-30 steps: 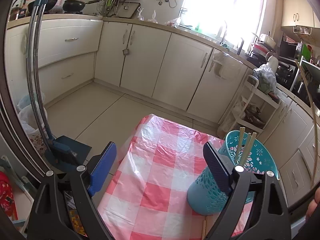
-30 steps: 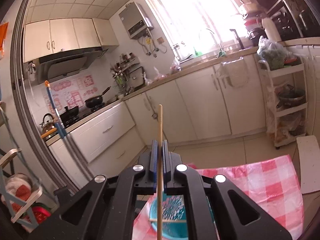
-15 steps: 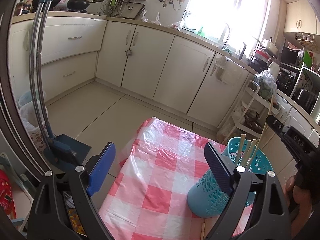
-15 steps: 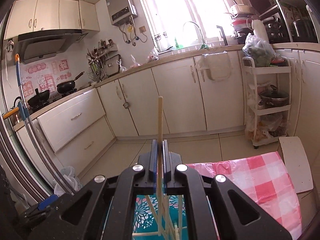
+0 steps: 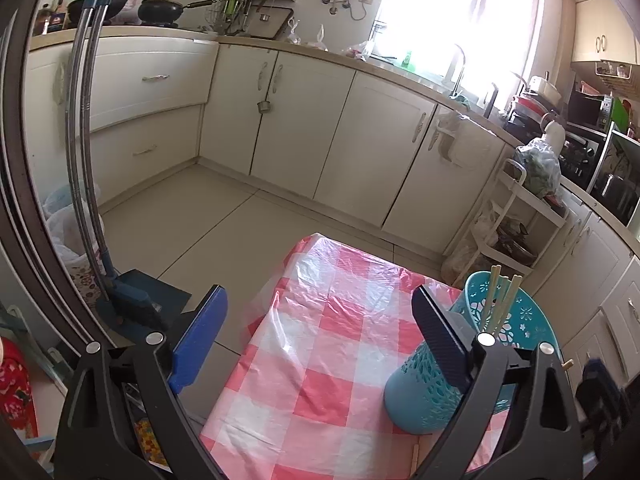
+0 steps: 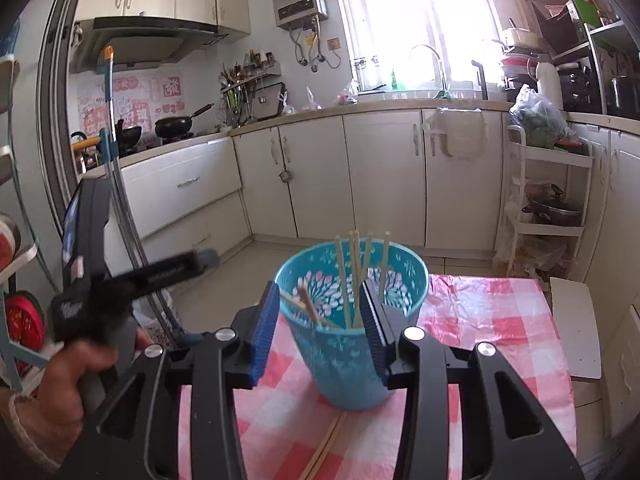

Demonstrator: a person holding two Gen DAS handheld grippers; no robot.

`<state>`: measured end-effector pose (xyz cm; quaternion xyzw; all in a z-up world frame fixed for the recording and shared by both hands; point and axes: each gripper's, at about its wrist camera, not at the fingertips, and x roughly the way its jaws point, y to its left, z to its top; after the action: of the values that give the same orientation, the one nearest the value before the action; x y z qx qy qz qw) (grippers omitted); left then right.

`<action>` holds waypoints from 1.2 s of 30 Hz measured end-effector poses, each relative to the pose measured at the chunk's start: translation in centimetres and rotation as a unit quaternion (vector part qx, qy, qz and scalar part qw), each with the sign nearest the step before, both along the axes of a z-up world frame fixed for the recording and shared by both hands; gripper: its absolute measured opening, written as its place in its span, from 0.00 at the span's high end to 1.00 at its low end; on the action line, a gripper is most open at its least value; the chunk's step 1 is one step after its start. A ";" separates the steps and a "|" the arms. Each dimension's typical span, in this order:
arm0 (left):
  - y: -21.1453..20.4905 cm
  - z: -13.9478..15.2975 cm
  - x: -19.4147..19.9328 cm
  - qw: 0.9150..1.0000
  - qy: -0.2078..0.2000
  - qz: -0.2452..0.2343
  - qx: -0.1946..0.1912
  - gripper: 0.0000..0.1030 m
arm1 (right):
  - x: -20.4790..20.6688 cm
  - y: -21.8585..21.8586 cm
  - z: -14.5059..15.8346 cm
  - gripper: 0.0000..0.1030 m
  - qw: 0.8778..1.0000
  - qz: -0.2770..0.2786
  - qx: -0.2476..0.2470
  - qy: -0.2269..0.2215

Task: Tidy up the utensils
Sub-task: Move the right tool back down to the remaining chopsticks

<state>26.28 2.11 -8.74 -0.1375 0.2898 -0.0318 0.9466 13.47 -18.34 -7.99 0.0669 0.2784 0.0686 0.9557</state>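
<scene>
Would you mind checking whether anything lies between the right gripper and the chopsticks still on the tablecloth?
Nothing visible does. The right gripper is open, and the loose chopsticks lie on the checked tablecloth below it, at the foot of the teal holder.

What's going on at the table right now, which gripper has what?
Neither holds anything. The right gripper is open, just in front of the teal utensil holder on the pink checked tablecloth. Several chopsticks stand inside the holder, and more chopsticks lie on the cloth at its base, not yet picked up. The left gripper is open too, hovering over the cloth with the holder beside its right finger.
</scene>
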 end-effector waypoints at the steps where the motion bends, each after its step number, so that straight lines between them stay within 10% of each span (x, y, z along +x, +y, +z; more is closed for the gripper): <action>1: 0.0 0.0 0.0 1.000 0.000 0.000 0.002 0.13 | -0.7 0.2 -0.4 0.57 1.000 0.003 -0.005 0.008; 14: 0.2 -0.1 -0.3 1.000 0.003 0.003 0.012 0.11 | -4.4 0.0 -8.0 0.53 0.989 -0.013 0.004 0.145; 26: 0.2 -0.4 -0.2 1.000 0.010 0.000 0.015 0.11 | -0.9 3.6 -2.0 0.53 0.998 0.032 -0.058 0.019; 36: 0.1 -0.5 -0.1 1.000 0.019 0.000 0.017 0.11 | -2.5 1.7 -9.9 0.62 0.983 -0.007 -0.023 0.182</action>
<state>26.20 2.17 -9.24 -0.1219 0.3078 -0.0241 0.9433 11.00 -16.62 -17.91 0.0580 0.4490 0.0425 0.8906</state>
